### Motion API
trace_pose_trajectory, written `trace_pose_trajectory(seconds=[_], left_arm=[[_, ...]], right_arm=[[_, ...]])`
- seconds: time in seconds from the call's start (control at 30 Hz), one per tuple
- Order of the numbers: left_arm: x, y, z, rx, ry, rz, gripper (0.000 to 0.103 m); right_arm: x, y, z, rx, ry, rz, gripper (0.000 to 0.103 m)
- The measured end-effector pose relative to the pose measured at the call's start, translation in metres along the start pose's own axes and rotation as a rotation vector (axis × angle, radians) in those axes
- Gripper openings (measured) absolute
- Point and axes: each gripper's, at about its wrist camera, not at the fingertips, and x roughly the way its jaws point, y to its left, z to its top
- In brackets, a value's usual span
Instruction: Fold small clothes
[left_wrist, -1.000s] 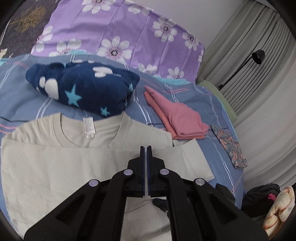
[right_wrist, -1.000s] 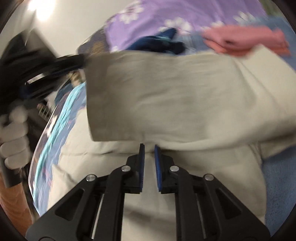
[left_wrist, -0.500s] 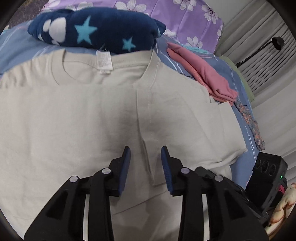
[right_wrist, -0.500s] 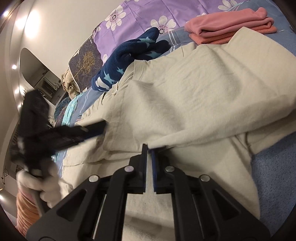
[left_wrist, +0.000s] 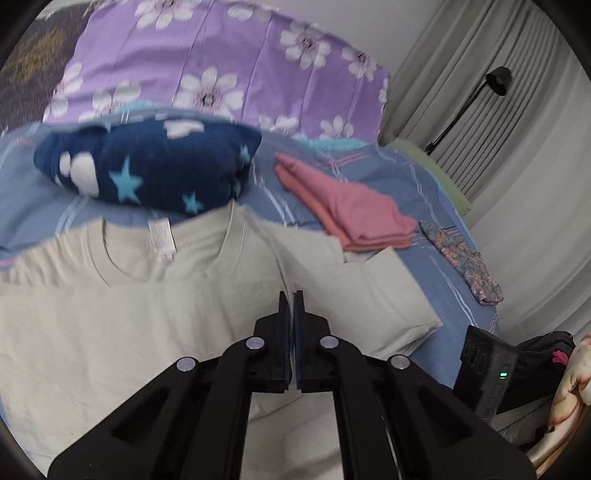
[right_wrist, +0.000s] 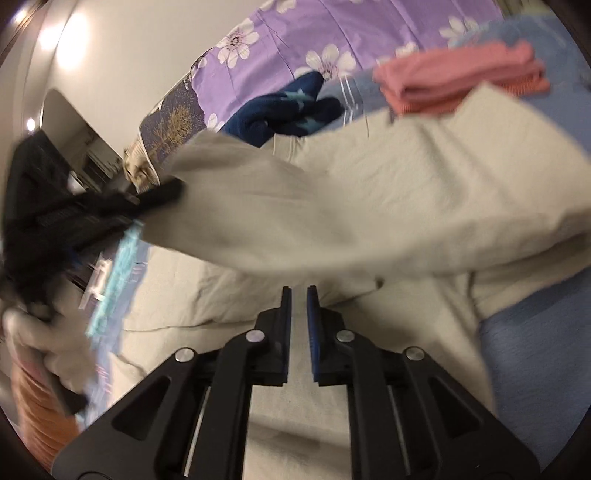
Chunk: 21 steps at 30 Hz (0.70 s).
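Left claw (left_wrist: 294, 295) reclosed on one shirt (left_wrist: 110, 332), two claws

- Your blue striped bed (left_wrist: 369, 173) carries the beige T-shirt (left_wrist: 110, 332) right under the left tongs (left_wrist: 291, 295).
- Navy star blanket (left_wrist: 147, 170) beyond them.
- Folded pink garment (left_wrist: 351, 210), floral sock (left_wrist: 461, 262) off to their right.

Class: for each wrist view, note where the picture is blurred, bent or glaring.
Left wrist view: mild motion blur on the navy blanket; fisheye bends the curtain. Right wrist view: heavy blur on the left gripper and the lifted beige shirt; glare on the wall.
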Motion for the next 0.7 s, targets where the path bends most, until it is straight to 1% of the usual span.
trace_pose_trajectory(seconds=[0.03,0.1,0.13,0.17,0.2,0.37,0.47,0.57,0.7], left_arm=[[-0.01,-0.004,0.003,0.021,-0.018,0.011,0.001],[-0.029,-0.007,0.007,0.055,-0.054,0.044,0.001],[-0.036,-0.007,0.008,0.064,-0.068,0.059,0.001],[-0.042,-0.007,0.009,0.072,-0.083,0.077,0.001],[-0.048,-0.004,0.011,0.074,-0.093,0.094,0.001],[-0.08,0.028,0.013,0.039,-0.122,0.166,0.001],[-0.097,0.041,0.012,0.032,-0.137,0.2,0.001],[-0.115,0.056,0.008,0.013,-0.154,0.236,0.001],[-0.134,0.077,0.0,-0.02,-0.179,0.288,0.001]], right_arm=[[0.002,-0.001,0.001,0.002,0.004,-0.016,0.01],[0.007,-0.012,0.002,0.053,0.019,-0.029,0.009],[0.009,-0.019,0.002,0.089,0.03,-0.022,0.003],[0.011,-0.023,0.001,0.105,0.036,-0.016,0.0],[0.011,-0.024,0.001,0.114,0.039,-0.012,0.0],[0.014,-0.015,-0.001,0.063,0.033,-0.057,0.0],[0.016,-0.016,-0.001,0.065,0.035,-0.055,0.0],[0.016,-0.016,-0.002,0.063,0.034,-0.058,0.0],[0.015,-0.009,-0.004,0.026,0.027,-0.097,0.0]])
